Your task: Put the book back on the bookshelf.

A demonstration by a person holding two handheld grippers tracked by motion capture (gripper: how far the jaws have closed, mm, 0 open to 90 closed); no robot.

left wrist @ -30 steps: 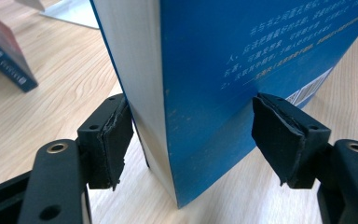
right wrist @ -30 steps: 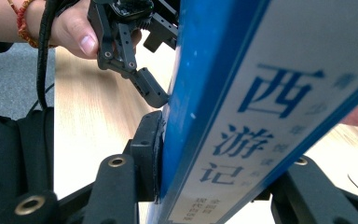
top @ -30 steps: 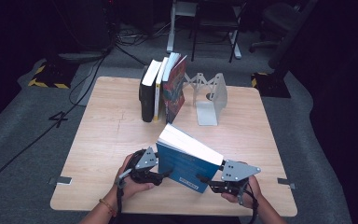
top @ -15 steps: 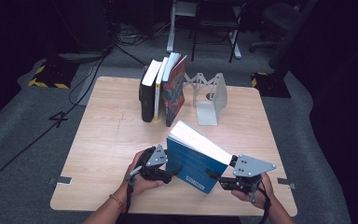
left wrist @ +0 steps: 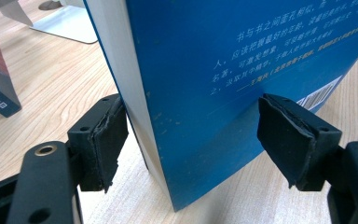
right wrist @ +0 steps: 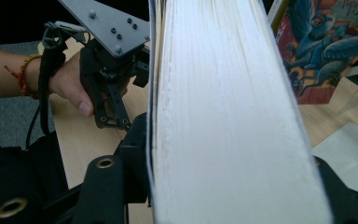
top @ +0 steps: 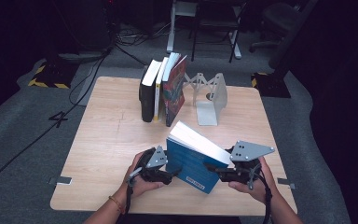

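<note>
A thick blue book [top: 191, 161] stands tilted on its lower corner near the table's front edge, white page edge facing up and right. My right gripper [top: 216, 169] is shut on its right end; in the right gripper view the page block [right wrist: 223, 102] sits tight between the jaws [right wrist: 233, 182]. My left gripper [top: 171, 175] is open around the book's lower left corner. In the left gripper view the blue back cover [left wrist: 242, 70] with white print and a barcode lies between the wide jaws [left wrist: 200, 140]; the left pad [left wrist: 107, 135] is beside the page edge.
A row of books [top: 161, 91] leans at the back of the wooden table [top: 112, 135], with a grey metal bookend [top: 212, 98] to its right. A colourful cover [right wrist: 326, 46] is behind the held book. A hand holds the left gripper [right wrist: 112, 107].
The blue book has shifted right and stands steeper. The right gripper has moved right with it, and the left gripper has followed to the book's lower corner.
</note>
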